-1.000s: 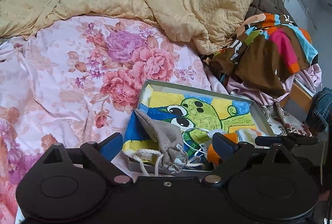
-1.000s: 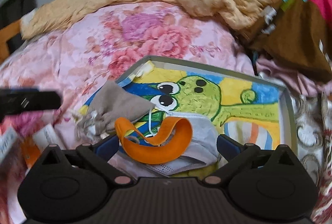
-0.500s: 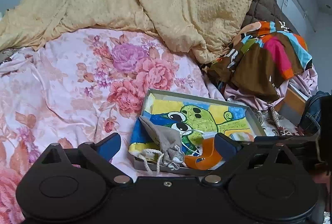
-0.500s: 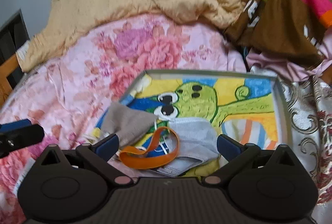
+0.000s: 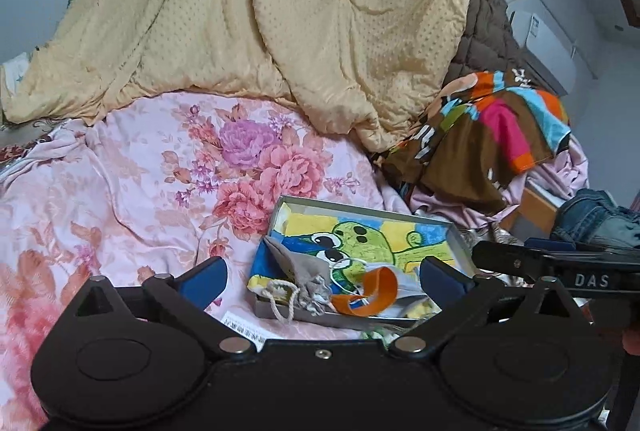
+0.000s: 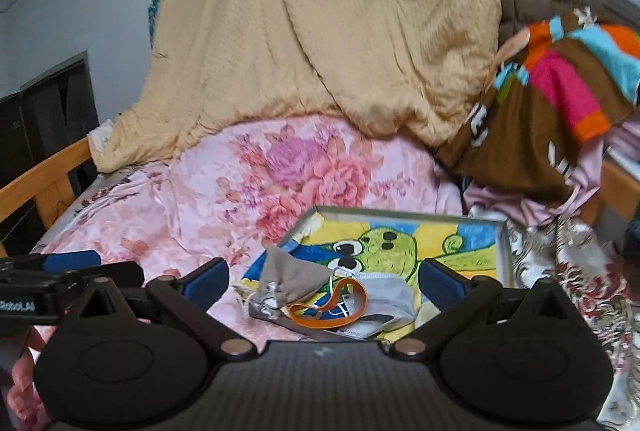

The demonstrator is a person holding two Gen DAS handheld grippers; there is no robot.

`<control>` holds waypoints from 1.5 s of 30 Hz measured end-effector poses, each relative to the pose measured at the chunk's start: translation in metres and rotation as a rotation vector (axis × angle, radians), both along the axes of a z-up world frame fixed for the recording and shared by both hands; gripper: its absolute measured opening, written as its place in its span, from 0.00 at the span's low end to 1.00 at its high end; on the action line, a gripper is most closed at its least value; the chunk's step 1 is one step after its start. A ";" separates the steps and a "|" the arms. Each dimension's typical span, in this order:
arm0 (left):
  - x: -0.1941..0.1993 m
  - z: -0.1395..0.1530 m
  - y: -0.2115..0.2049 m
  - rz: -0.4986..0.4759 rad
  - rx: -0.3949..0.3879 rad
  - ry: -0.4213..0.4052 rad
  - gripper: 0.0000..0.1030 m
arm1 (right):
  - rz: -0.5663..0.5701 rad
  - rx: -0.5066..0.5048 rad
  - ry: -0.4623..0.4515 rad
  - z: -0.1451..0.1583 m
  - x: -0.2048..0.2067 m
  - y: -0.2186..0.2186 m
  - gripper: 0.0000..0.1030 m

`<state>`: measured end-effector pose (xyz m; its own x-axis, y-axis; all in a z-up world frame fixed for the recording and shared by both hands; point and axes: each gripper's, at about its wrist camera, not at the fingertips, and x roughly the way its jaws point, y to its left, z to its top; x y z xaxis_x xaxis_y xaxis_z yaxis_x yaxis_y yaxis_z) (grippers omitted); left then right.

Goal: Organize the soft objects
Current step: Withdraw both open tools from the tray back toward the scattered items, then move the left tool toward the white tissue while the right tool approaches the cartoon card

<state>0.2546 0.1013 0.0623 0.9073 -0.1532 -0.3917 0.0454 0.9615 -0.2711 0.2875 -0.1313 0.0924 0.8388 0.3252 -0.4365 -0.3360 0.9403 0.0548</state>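
A shallow grey tray [image 5: 360, 208] lies on the bed, lined with a frog-print towel [image 5: 372, 235]. At its near end rest a grey drawstring pouch [image 5: 304, 271], an orange band [image 5: 372, 295] and a pale face mask [image 5: 404, 283]. My left gripper [image 5: 322, 279] hovers back from the tray, its jaws opening, with nothing between them. My right gripper [image 6: 324, 279] is open too, held short of the same tray [image 6: 400, 210], with the pouch [image 6: 292, 275], band [image 6: 332, 307] and mask [image 6: 388, 295] lying beyond its fingers. Each gripper shows at the edge of the other's view.
A yellow quilt [image 5: 280, 31] is heaped at the back of the floral sheet [image 5: 140, 191]. A multicoloured garment [image 5: 480, 135] and jeans [image 5: 592, 215] lie to the right. A wooden bed rail [image 6: 44, 171] runs along the left. A paper slip [image 5: 240, 327] lies near the tray.
Both grippers have drawn back and risen from the tray, which now looks smaller and farther off. The pouch, band and mask stay in the tray.
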 end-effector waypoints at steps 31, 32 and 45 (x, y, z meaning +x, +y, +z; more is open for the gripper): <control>-0.128 -0.041 -0.012 0.064 0.003 0.079 0.99 | -0.064 0.012 -0.099 -0.023 -0.158 -0.040 1.00; -0.129 -0.043 -0.012 0.061 0.011 0.085 0.99 | -0.065 0.008 -0.097 -0.026 -0.159 -0.042 1.00; -0.129 -0.068 -0.023 -0.021 0.071 0.200 0.99 | -0.028 -0.106 -0.110 -0.061 -0.183 -0.051 1.00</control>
<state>0.1254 0.0787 -0.0054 0.8074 -0.1370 -0.5739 0.0177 0.9778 -0.2086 0.1045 -0.1821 0.0315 0.8917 0.2577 -0.3722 -0.3079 0.9480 -0.0812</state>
